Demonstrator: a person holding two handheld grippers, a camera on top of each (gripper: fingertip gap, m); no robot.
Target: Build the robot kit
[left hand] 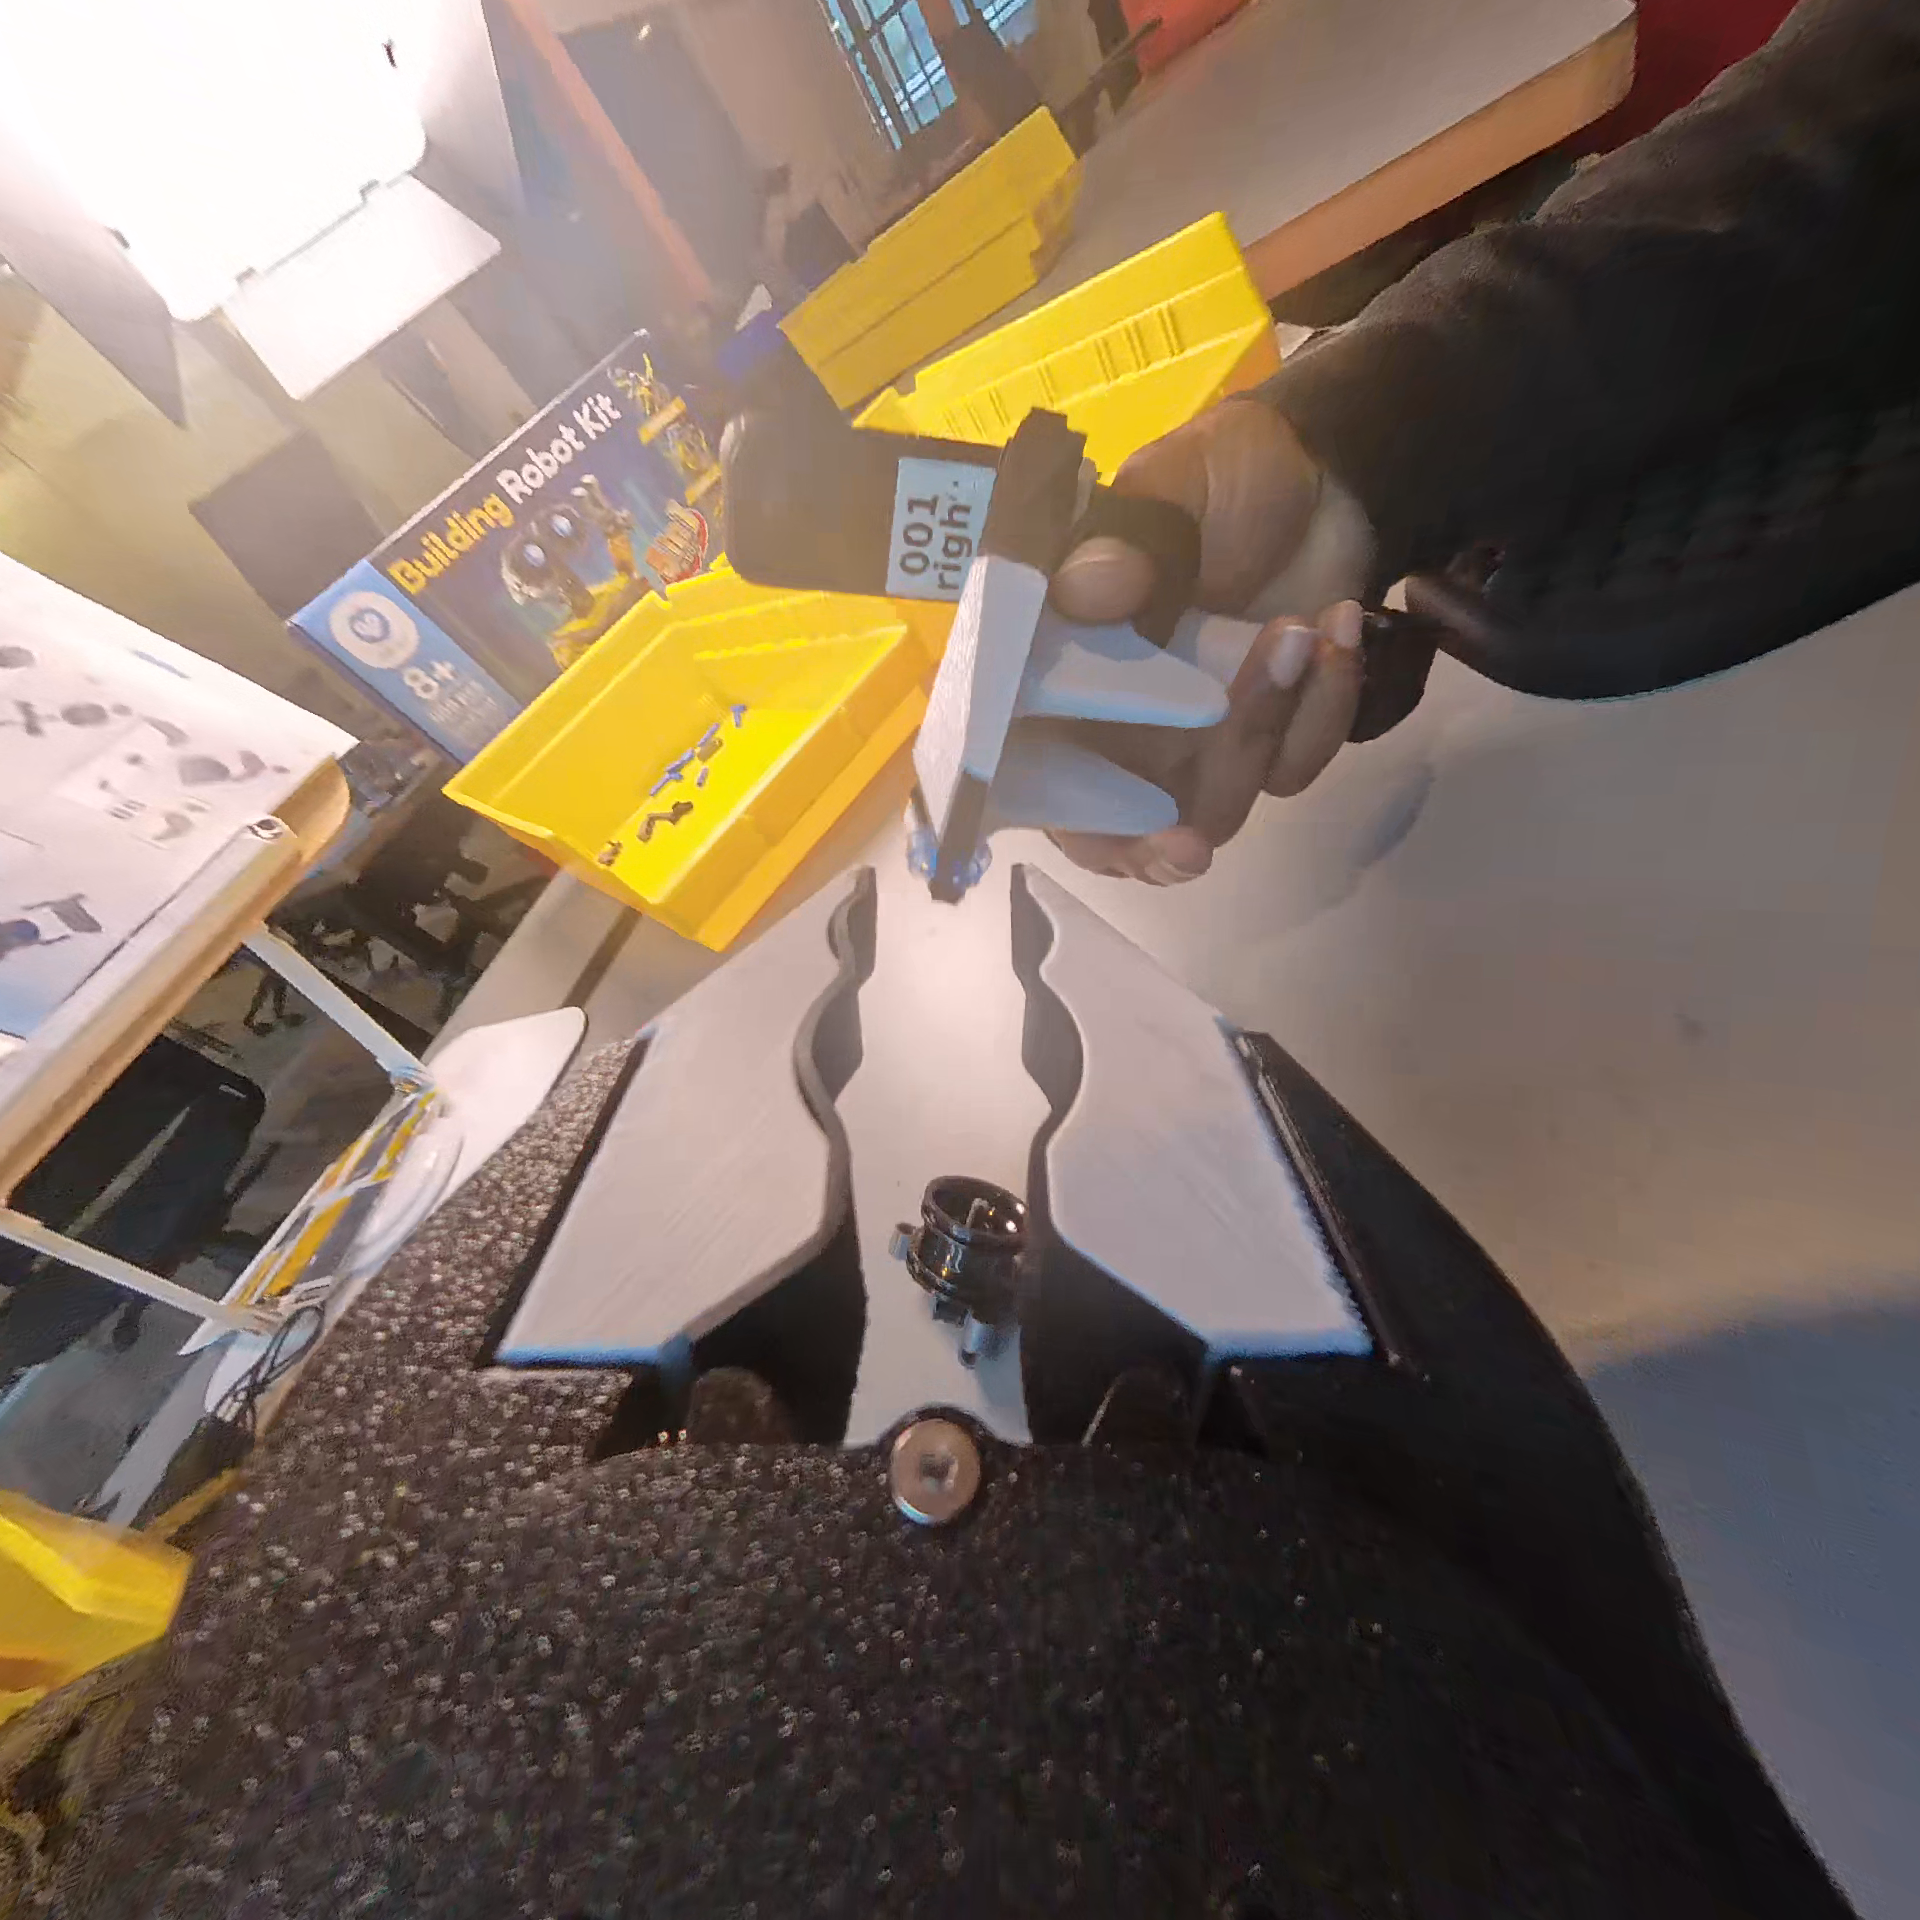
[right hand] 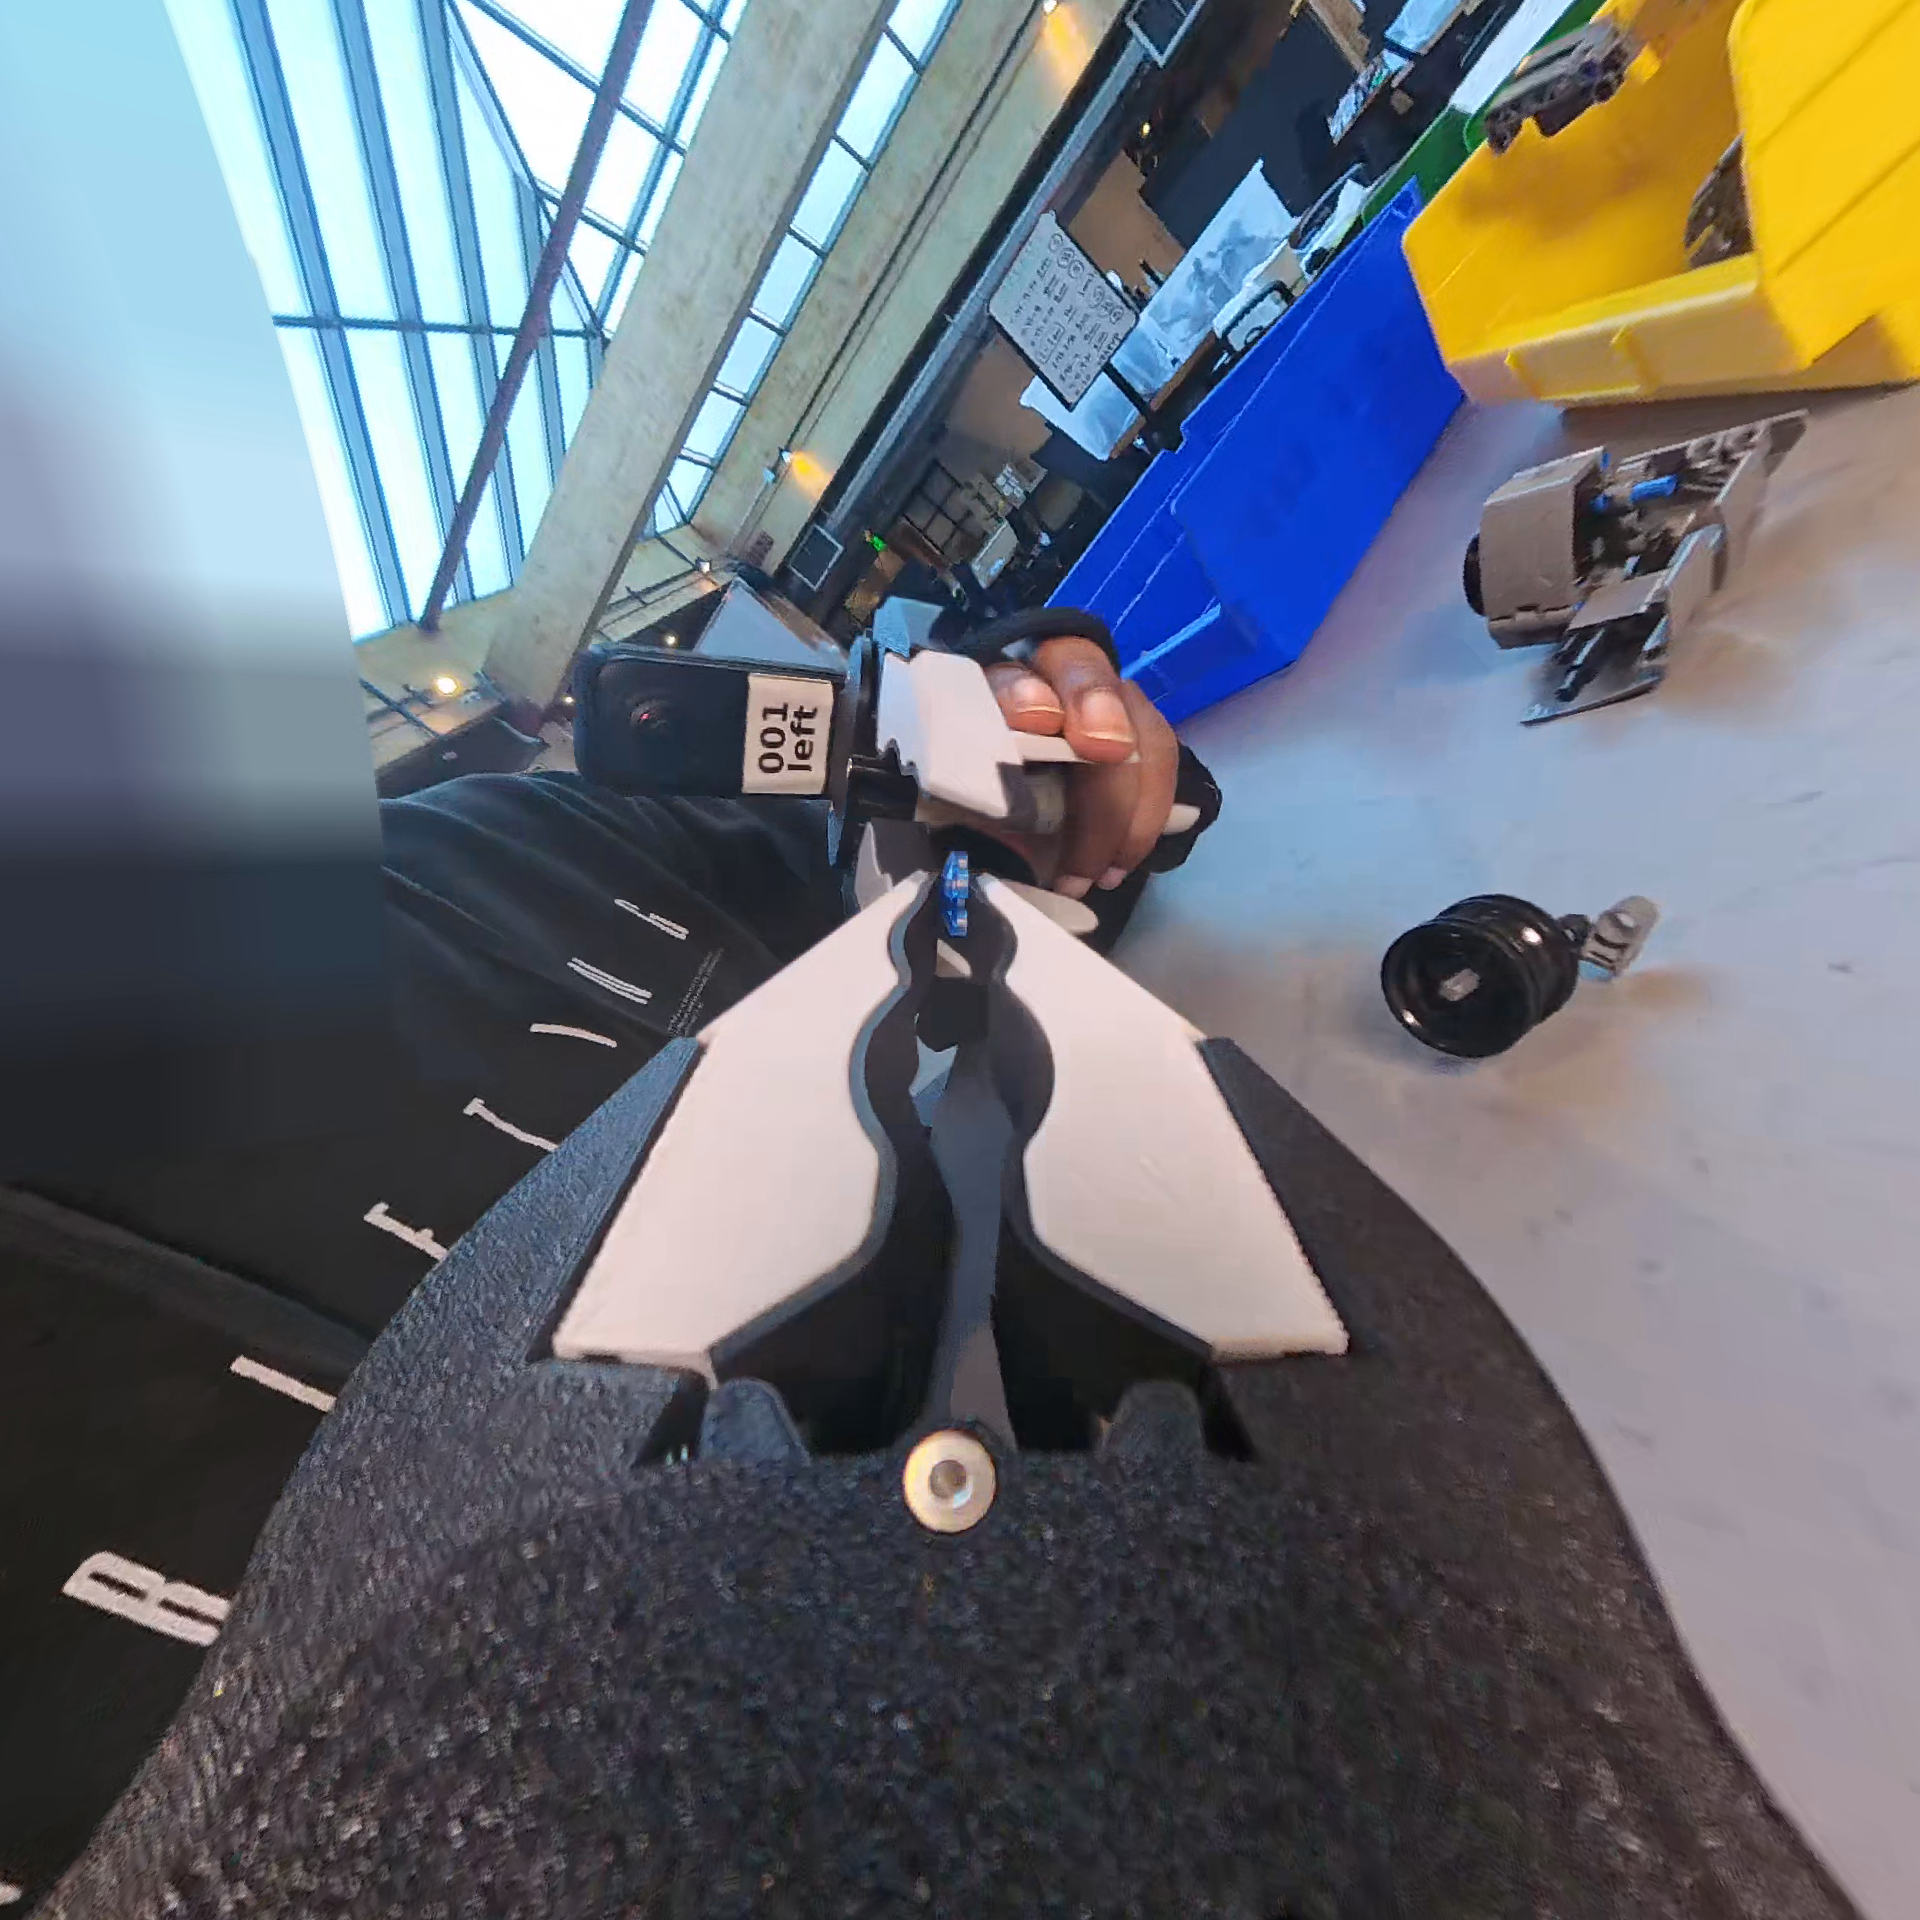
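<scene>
Left wrist view: left claw (left hand: pixel 940 894) released; right claw (left hand: pixel 951 883) clenched on blue piece (right hand: pixel 954 906).

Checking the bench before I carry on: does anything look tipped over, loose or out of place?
Yes. A black wheel with a grey bracket lies on its side on the table, apart from the grey part-built model, which also lies tipped. The right hand-held gripper pinches a small blue piece.
</scene>
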